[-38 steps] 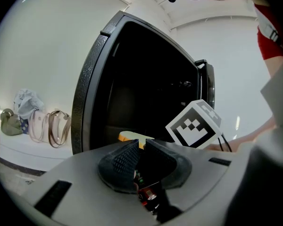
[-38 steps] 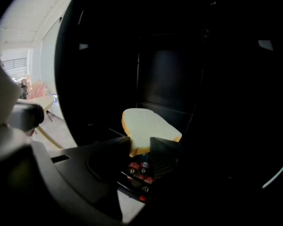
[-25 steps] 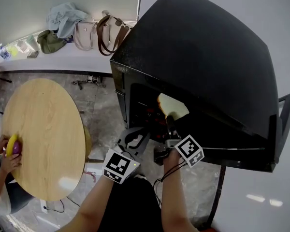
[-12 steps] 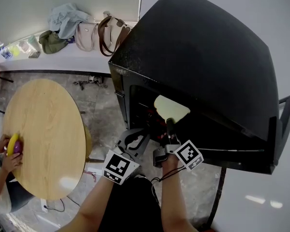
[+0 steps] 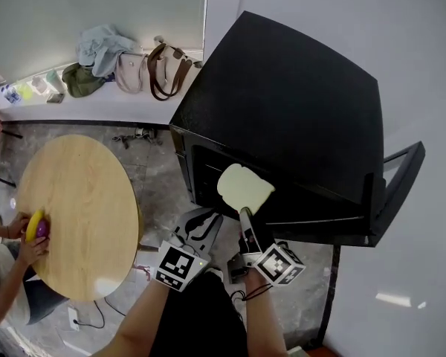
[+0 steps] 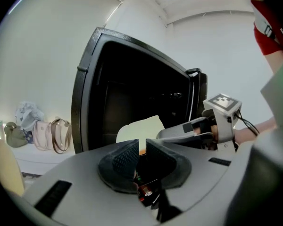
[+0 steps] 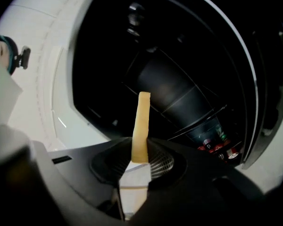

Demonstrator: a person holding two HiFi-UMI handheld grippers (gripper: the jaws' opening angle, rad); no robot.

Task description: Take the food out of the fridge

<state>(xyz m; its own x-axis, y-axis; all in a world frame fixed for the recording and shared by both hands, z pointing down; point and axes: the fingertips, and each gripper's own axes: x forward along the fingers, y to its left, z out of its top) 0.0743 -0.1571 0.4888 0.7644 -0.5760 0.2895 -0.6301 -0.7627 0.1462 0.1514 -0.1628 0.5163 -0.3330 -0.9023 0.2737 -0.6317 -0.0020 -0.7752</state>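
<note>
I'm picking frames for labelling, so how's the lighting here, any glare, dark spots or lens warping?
Head view: evenly lit, fisheye bends the fridge, small glare streak on the pale surface lower right. Left gripper view: dark vignetted corners, fridge frame bowed. Right gripper view: fridge interior nearly black, bread slice clearly lit.

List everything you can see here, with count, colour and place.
fridge: one, black, centre right, door open at its right
bread slice: one, pale yellow, in front of the fridge opening
cans: several, red, low inside the fridge
table: one, round, light wood, left
banana: one, yellow, table's left edge, held by another person's hand
bags: three, beige, brown-strapped, olive, on the white ledge
cloth: one, light blue, behind the bags
left gripper: one, grey, shut, empty
right gripper: one, grey, shut on the bread slice
</note>
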